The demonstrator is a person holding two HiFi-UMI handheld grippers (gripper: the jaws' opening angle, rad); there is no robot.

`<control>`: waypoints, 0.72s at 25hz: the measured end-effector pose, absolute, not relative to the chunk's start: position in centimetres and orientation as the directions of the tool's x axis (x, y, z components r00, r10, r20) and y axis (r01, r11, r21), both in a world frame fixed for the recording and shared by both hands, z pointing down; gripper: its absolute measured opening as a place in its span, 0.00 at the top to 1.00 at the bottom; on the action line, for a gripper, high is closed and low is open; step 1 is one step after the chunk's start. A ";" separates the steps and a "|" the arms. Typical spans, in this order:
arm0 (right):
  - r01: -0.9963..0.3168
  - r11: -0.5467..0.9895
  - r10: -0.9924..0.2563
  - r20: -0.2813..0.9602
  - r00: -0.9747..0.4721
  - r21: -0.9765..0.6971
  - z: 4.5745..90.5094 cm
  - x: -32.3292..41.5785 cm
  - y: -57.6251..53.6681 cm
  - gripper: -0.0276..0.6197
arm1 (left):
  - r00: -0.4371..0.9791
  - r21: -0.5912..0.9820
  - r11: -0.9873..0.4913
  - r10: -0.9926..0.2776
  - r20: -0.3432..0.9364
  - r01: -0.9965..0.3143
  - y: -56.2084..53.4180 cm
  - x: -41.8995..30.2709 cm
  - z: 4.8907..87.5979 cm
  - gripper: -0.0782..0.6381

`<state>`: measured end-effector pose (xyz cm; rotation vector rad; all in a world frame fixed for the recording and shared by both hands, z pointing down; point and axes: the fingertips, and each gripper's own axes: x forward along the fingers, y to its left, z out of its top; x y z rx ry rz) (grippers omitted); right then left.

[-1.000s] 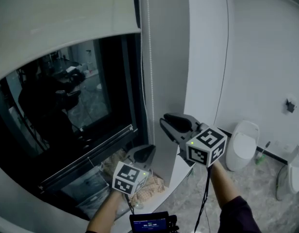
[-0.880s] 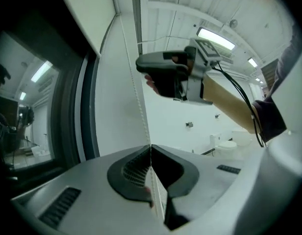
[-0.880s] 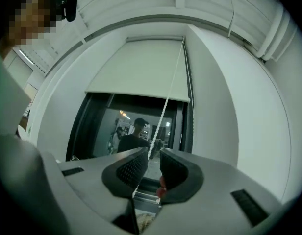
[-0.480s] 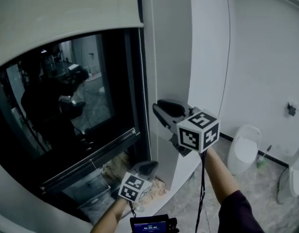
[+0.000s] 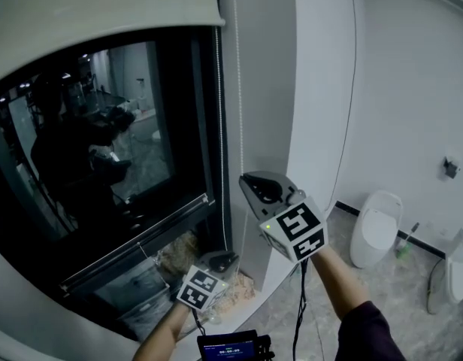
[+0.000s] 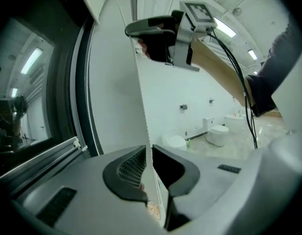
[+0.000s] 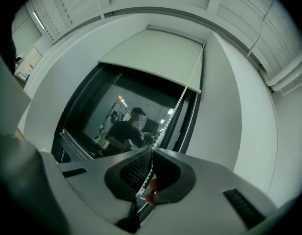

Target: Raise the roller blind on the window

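The cream roller blind covers only the top of the dark window; it also shows in the right gripper view. Its white bead chain hangs down the window's right side. My right gripper is at mid height, its jaws closing on the chain that runs between the pads. Lower down, my left gripper is shut on the same chain, which passes through its jaws up to the right gripper.
A white wall pier stands just right of the chain. A toilet, a brush and another white fixture sit on the marble floor at right. Beige material lies by the sill, below the left gripper.
The blind's bottom edge has risen a little. My left gripper has moved down along the chain. The right gripper's jaws have come together round the chain.
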<state>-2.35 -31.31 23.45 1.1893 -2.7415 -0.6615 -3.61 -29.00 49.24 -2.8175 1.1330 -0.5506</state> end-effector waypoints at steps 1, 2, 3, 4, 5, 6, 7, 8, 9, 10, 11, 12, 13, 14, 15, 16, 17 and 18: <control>-0.676 0.600 -0.715 -0.092 -0.693 0.427 23.9 -2.2 -31.3 0.93 | 0.671 -0.182 -0.725 -0.685 0.283 -0.664 -29.0 -3.8 48.2 0.87; -0.672 0.600 -0.716 -0.083 -0.693 0.433 24.5 -2.1 -31.3 0.93 | 0.677 -0.182 -0.721 -0.691 0.253 -0.668 -29.1 -3.9 46.8 0.86; -0.668 0.604 -0.716 -0.070 -0.694 0.435 25.2 -2.1 -31.3 0.93 | 0.683 -0.184 -0.717 -0.696 0.221 -0.672 -29.0 -4.0 45.2 0.86; -0.664 0.611 -0.716 -0.058 -0.696 0.432 25.9 -2.1 -31.3 0.93 | 0.688 -0.187 -0.713 -0.701 0.187 -0.675 -29.0 -4.1 43.4 0.86; -0.661 0.616 -0.716 -0.045 -0.696 0.429 26.7 -2.1 -31.2 0.93 | 0.693 -0.192 -0.710 -0.704 0.154 -0.678 -29.0 -4.2 41.7 0.86; -0.658 0.619 -0.718 -0.032 -0.696 0.429 27.5 -2.1 -31.2 0.93 | 0.697 -0.196 -0.706 -0.706 0.121 -0.681 -29.0 -4.3 39.9 0.86; -0.655 0.621 -0.719 -0.019 -0.695 0.431 28.3 -2.0 -31.2 0.93 | 0.700 -0.201 -0.701 -0.708 0.089 -0.684 -29.1 -4.4 38.1 0.86; -0.651 0.625 -0.719 -0.006 -0.695 0.431 29.1 -2.0 -31.2 0.93 | 0.703 -0.201 -0.698 -0.709 0.058 -0.688 -29.1 -4.5 36.4 0.86; -0.646 0.631 -0.718 0.007 -0.696 0.430 29.8 -2.1 -31.1 0.93 | 0.706 -0.195 -0.697 -0.708 0.029 -0.690 -29.2 -4.7 34.8 0.86; -0.642 0.638 -0.716 0.020 -0.698 0.426 30.5 -2.1 -30.9 0.93 | 0.712 -0.180 -0.700 -0.702 0.003 -0.691 -29.4 -4.8 33.4 0.86; -0.638 0.645 -0.713 0.030 -0.700 0.420 31.0 -2.2 -30.7 0.93 | 0.721 -0.157 -0.710 -0.692 -0.019 -0.686 -29.6 -4.9 32.1 0.86; -0.636 0.651 -0.711 0.037 -0.703 0.415 31.5 -2.3 -30.5 0.93 | 0.733 -0.130 -0.724 -0.679 -0.038 -0.677 -29.7 -4.8 31.0 0.86; -0.634 0.654 -0.709 0.043 -0.704 0.412 32.0 -2.4 -30.3 0.93 | 0.744 -0.108 -0.737 -0.666 -0.056 -0.667 -29.8 -4.8 30.0 0.86; -0.631 0.656 -0.708 0.049 -0.704 0.413 32.5 -2.6 -30.1 0.93 | 0.752 -0.097 -0.746 -0.656 -0.070 -0.659 -29.8 -4.7 29.2 0.86; -0.627 0.658 -0.708 0.058 -0.704 0.417 33.0 -2.7 -30.0 0.93 | 0.756 -0.097 -0.749 -0.650 -0.081 -0.655 -29.9 -4.5 28.4 0.86; -0.622 0.661 -0.707 0.070 -0.704 0.421 33.6 -2.9 -29.9 0.93 | 0.756 -0.105 -0.749 -0.648 -0.089 -0.654 -29.9 -4.3 27.6 0.86; -0.615 0.665 -0.705 0.083 -0.705 0.423 34.2 -3.0 -29.7 0.93 | 0.756 -0.115 -0.747 -0.648 -0.094 -0.655 -30.0 -4.0 26.9 0.86; -0.609 0.671 -0.702 0.098 -0.706 0.422 35.0 -3.1 -29.6 0.93 | 0.755 -0.122 -0.746 -0.648 -0.098 -0.655 -30.2 -3.8 26.3 0.86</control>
